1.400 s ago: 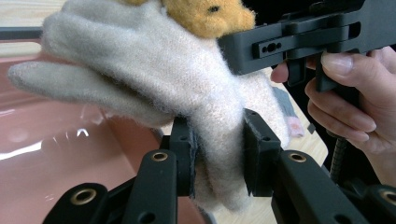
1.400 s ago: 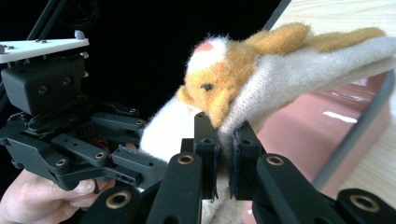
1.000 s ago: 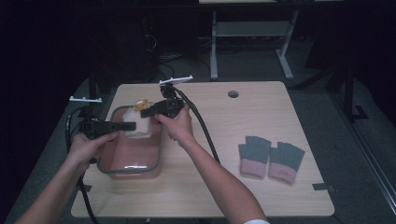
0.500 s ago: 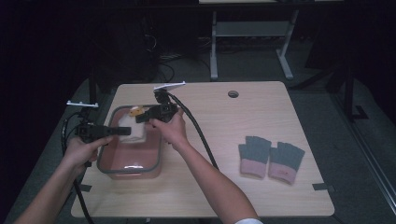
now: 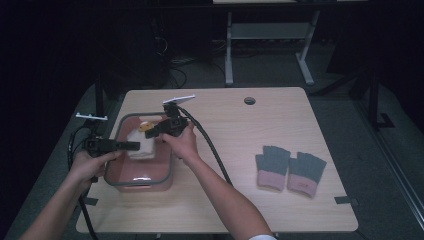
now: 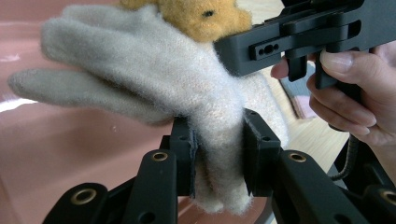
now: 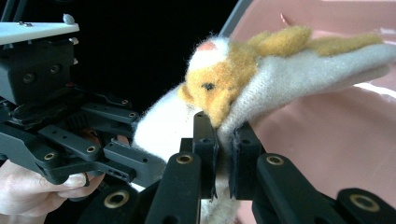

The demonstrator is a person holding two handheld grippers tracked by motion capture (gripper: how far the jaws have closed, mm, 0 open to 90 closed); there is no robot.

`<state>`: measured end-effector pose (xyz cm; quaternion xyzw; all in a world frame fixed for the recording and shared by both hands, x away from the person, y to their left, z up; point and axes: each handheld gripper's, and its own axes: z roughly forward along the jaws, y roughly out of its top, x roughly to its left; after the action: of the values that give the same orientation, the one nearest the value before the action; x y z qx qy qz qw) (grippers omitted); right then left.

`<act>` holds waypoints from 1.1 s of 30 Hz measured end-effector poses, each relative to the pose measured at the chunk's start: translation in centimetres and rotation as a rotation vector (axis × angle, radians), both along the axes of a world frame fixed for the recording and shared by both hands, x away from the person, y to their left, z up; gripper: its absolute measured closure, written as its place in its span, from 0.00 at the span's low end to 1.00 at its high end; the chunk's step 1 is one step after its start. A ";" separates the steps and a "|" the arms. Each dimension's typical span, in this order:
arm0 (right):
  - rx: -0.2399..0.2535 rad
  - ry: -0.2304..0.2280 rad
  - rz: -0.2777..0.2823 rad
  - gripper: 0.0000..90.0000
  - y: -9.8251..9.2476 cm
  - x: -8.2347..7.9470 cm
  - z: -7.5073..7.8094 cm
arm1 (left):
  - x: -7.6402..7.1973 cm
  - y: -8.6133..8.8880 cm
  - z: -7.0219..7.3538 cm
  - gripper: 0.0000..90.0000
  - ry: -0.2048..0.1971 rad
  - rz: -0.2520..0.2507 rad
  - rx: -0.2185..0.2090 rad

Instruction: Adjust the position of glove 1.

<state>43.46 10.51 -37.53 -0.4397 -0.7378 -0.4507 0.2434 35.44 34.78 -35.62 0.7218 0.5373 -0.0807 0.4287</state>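
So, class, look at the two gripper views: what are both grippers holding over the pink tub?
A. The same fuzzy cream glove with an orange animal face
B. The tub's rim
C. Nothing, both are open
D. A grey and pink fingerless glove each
A: the left gripper and the right gripper each have their jaws closed on the one fuzzy cream glove above the pink tub, while the grey and pink gloves lie on the table.

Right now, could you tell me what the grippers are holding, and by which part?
Both hold the cream glove: the left gripper pinches its cuff end, the right gripper its edge beside the orange animal patch.
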 end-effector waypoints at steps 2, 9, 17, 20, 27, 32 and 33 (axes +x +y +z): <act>-0.005 0.009 0.003 0.93 0.1 0.0 -0.5 | 0.0 0.1 -0.4 0.77 0.007 -0.002 0.002; -0.024 0.024 0.008 0.93 0.4 0.1 -1.2 | 0.1 0.1 -1.1 0.77 0.020 -0.004 0.019; -0.086 0.027 0.024 0.93 1.1 0.1 -2.2 | 0.2 0.0 -2.4 0.77 0.053 -0.005 0.045; -0.125 0.025 0.034 0.92 1.3 0.0 -2.5 | 0.2 -0.1 -2.7 0.77 0.058 -0.008 0.055; -0.185 0.027 0.046 0.88 1.6 -0.1 -2.8 | 0.1 -0.4 -3.5 0.77 0.078 -0.007 0.093; -0.247 0.002 0.076 0.80 1.9 -0.3 -2.6 | 0.0 -0.7 -4.1 0.76 0.101 -0.001 0.153; -0.263 -0.004 0.072 0.80 1.9 -0.5 -2.4 | 0.0 -0.6 -4.2 0.76 0.099 -0.008 0.162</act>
<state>43.00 12.44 -39.97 -0.4401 -0.8062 -0.3421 0.1983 35.48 34.15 -39.79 0.7515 0.5596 -0.0743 0.3415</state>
